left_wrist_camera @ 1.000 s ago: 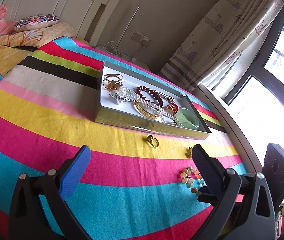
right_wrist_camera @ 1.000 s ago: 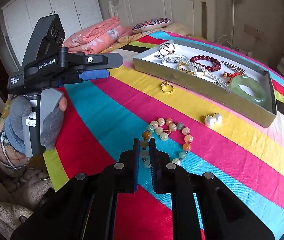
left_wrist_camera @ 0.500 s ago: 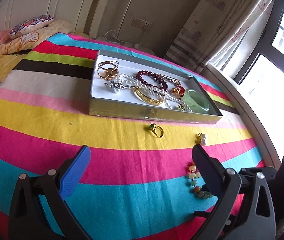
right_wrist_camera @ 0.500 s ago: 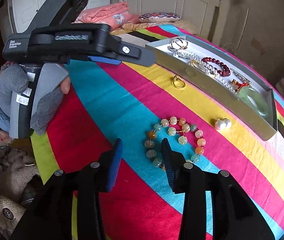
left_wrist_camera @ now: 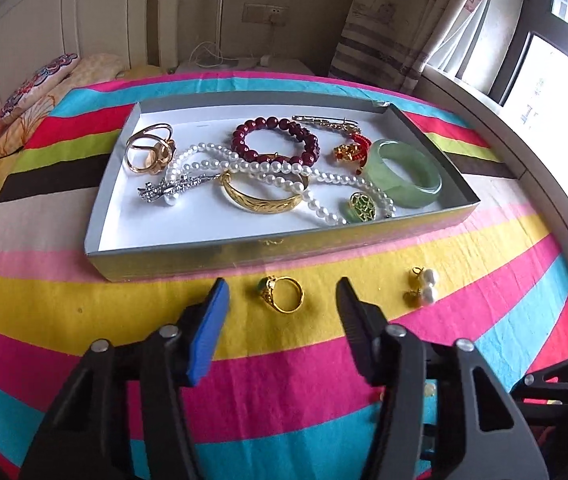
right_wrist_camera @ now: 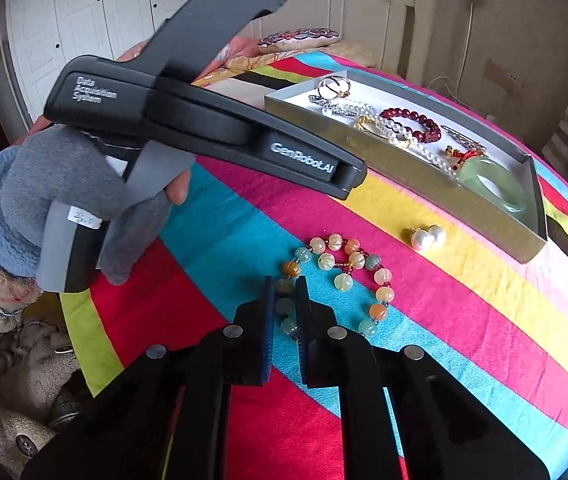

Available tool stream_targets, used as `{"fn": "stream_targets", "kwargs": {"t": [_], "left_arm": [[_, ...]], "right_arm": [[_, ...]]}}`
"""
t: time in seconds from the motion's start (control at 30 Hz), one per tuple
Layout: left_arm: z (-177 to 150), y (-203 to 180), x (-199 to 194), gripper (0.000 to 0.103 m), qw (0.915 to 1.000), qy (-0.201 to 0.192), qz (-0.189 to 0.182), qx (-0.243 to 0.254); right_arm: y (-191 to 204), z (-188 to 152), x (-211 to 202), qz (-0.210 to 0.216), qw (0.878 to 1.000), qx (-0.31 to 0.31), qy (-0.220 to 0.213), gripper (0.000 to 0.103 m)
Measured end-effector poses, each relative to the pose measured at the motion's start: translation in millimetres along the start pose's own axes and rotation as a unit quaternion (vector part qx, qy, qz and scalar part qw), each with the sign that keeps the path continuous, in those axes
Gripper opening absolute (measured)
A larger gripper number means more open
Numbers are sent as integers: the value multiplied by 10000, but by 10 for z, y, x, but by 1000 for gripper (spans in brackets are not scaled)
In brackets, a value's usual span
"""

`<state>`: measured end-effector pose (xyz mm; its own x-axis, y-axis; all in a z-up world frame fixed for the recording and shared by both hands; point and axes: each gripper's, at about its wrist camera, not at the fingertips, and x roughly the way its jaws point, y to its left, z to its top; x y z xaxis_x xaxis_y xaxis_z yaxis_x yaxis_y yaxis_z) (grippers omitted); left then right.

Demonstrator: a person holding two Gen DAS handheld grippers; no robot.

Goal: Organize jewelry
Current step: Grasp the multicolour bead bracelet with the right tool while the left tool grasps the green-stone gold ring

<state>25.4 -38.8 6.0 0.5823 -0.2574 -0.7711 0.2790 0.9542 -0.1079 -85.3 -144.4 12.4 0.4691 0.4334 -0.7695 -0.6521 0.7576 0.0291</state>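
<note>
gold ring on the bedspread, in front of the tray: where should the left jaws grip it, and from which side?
Grip the plain gold band of the ring, coming down from above. It lies nearly flat on the bedspread with its green stone toward the tray. The left gripper already straddles it, jaws closing, not yet touching.

Left wrist view looks down close at tray; right wrist view, from the side, shares it.

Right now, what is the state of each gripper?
Left gripper: jaws closing around the gold ring, not yet touching it.
Right gripper: shut on the multicoloured bead bracelet.
</note>
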Motion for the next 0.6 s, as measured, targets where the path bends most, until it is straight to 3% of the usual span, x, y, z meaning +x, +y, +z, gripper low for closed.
{"fn": "stream_targets", "kwargs": {"t": [0.07,0.17,0.6], "left_arm": [[-28,-38,19,29,9994,-49,259,235],[-55,-53,13,23,9991,-92,265,320],[-84,25,-4,23,9996,-161,176,130]], "right_arm": [[-21,2,-2,37,10000,47,-25,9],[-29,2,-6,68,9999,90,-59,9],[-162,-11,-151,131,9977,446,-494,9]]}}
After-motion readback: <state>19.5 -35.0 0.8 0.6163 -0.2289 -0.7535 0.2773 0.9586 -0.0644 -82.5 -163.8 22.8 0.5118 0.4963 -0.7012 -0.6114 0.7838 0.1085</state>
